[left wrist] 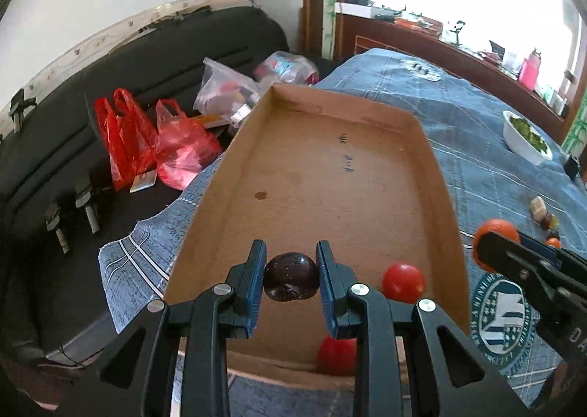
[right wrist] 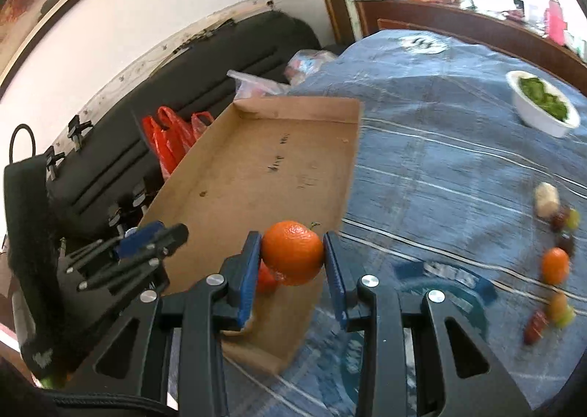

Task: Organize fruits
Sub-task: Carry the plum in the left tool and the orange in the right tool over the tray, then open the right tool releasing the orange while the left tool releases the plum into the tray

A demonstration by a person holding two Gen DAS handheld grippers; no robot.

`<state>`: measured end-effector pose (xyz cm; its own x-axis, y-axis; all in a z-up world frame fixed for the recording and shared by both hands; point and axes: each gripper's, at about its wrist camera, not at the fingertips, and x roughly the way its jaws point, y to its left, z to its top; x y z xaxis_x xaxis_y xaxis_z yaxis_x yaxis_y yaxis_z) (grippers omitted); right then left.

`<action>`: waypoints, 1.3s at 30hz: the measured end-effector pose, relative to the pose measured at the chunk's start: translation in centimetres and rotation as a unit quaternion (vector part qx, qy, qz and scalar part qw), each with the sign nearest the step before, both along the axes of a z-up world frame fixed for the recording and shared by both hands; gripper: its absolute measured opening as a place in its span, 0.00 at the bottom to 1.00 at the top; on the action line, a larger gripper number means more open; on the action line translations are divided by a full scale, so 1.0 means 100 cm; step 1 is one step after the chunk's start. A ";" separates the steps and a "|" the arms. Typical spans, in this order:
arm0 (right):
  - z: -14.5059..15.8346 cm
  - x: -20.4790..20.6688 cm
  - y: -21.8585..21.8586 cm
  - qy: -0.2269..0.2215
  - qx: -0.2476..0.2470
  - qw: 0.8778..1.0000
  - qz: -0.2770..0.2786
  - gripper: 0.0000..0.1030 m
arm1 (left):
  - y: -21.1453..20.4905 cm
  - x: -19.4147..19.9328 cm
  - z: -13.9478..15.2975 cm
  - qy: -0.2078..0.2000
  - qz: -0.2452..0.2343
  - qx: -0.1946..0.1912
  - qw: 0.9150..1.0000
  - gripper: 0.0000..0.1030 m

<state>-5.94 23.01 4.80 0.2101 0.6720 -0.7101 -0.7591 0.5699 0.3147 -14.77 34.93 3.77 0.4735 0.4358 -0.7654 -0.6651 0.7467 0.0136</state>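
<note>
The plum point(left wrist: 291, 282), dark and glossy, is pinched between the blue pads of the left gripper point(left wrist: 291, 279), held over the near end of the cardboard tray point(left wrist: 445, 196); it looks a bit wider than tall, long axis running pad to pad, w/ a dimpled end facing the camera, though which end that is I can't tell. The orange point(right wrist: 292, 251) is clamped in the right gripper point(right wrist: 293, 255), hanging over the tray's near right corner, nearly round so no real long axis; a small green stem shows at its upper right, pointing up and away. Two red tomatoes already sit in the tray: one point(left wrist: 403, 283) just right of the plum, another point(left wrist: 336, 354) at the near wall, partly hidden by the gripper. So the step in hand looks like drop-off, both grippers loaded and over the tray. Next move prob. calls for lowering each fruit near the floor before letting go, since round fruit will roll on flat cardboard, and picking spots clear of the tomatoes. More loose fruit point(right wrist: 555, 266) waits on the blue tablecloth point(right wrist: 440, 145) to the right, well apart from the tray, incl. a second orange and small blurred pieces. A white bowl of greens point(right wrist: 543, 105) stands farther back; red bags point(left wrist: 146, 138) lie on the black sofa point(left wrist: 55, 141) beyond
</note>
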 end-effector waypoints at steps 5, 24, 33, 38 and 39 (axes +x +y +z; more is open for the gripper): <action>-0.015 0.003 0.034 0.010 -0.015 1.000 0.017 0.36 | 0.011 0.003 -0.008 0.009 0.008 -0.009 1.000 0.26; -0.039 0.016 0.055 0.022 -0.053 0.998 0.023 0.43 | 0.015 0.013 -0.026 0.032 0.003 -0.018 0.999 0.28; -0.022 0.011 0.035 0.013 -0.035 0.999 0.016 0.51 | 0.005 0.010 -0.014 0.025 0.003 -0.008 1.000 0.47; -0.011 0.007 0.015 0.012 -0.015 1.000 0.005 0.51 | -0.004 0.006 -0.004 0.013 0.003 0.005 1.000 0.55; -0.008 0.006 0.009 0.012 -0.009 1.000 0.001 0.51 | -0.006 0.005 -0.001 0.010 0.003 0.006 1.000 0.55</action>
<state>-5.29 23.92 3.98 0.1912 0.6595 -0.7270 -0.7532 0.5735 0.3222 -14.29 34.30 3.63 0.4558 0.4471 -0.7696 -0.6690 0.7424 0.0350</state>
